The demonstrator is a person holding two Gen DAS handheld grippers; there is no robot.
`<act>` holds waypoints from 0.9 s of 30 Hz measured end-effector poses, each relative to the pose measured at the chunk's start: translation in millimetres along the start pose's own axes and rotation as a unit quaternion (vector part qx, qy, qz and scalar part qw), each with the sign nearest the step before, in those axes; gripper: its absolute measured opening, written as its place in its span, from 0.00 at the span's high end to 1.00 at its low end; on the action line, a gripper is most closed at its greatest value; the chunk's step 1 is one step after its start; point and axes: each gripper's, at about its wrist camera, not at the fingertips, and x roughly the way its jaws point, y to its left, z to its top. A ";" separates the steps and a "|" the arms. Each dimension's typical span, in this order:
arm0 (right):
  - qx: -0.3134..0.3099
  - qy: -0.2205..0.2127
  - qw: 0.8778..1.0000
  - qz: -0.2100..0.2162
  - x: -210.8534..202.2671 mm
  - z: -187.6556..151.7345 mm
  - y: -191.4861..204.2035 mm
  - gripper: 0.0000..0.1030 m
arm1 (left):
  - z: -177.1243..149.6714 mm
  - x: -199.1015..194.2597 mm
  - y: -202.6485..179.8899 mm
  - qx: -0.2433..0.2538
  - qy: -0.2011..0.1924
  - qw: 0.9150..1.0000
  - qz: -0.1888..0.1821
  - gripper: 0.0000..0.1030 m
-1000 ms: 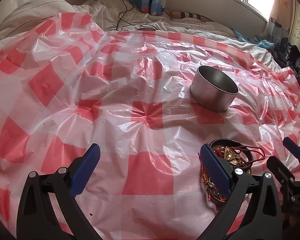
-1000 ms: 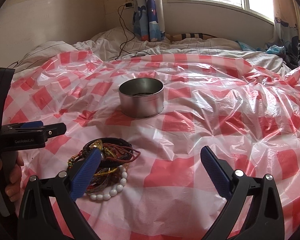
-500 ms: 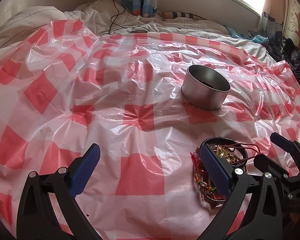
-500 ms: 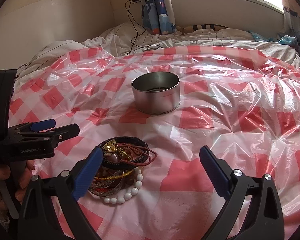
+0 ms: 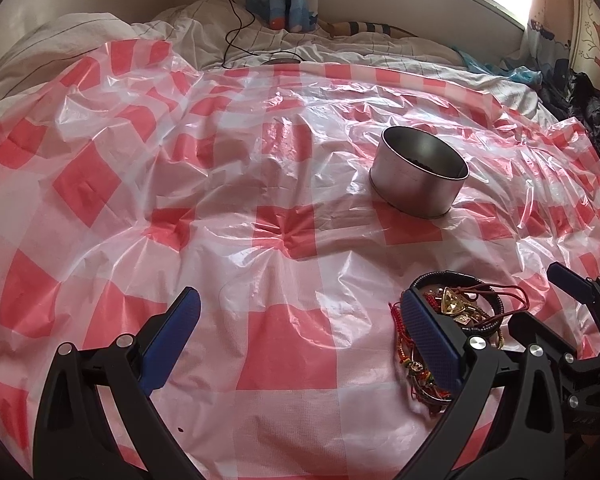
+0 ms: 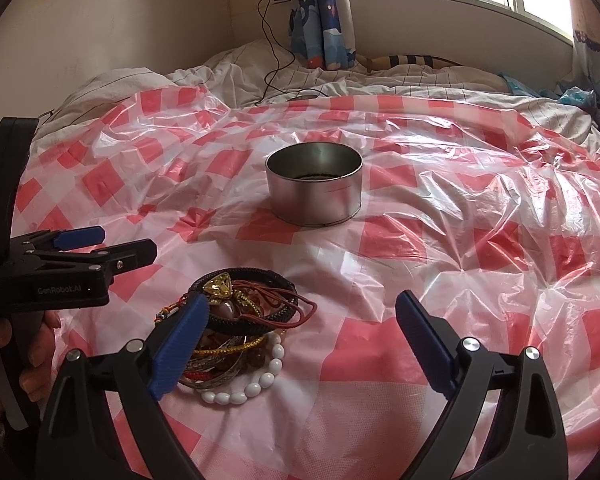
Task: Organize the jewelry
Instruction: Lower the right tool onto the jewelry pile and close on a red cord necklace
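I see both grippers hovering low over the bed, each with jaws spread wide and nothing held. My left gripper [image 5: 300, 334] has its right finger in front of the jewelry pile [image 5: 456, 320], hiding part of it. My right gripper [image 6: 300, 336] straddles bare red-checked plastic sheet [image 6: 480, 200], its left finger covering the pile's near edge. The round metal tin [image 6: 314, 190] stands upright beyond the pile, well apart. A black cable [image 6: 274, 60] trails across the rumpled white bedding behind.
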 end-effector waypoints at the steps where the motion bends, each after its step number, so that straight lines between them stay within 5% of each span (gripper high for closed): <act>1: 0.001 0.000 1.000 0.001 -0.2 0.0 -0.5 0.13 | -0.2 0.3 0.1 0.000 0.000 1.000 0.001 0.06; 8: 0.053 0.021 0.997 0.058 4.2 0.6 -15.6 0.41 | -0.3 0.4 3.8 -0.009 -0.001 1.000 0.004 0.06; 15: 0.108 0.038 0.988 0.103 10.1 -1.3 -30.3 0.41 | 1.6 -0.7 10.6 -0.029 -0.002 1.000 -0.008 0.06; 27: 0.092 0.047 0.990 0.100 14.2 -3.7 -23.7 0.41 | 1.3 -3.2 0.2 -0.004 -0.008 1.000 -0.001 0.06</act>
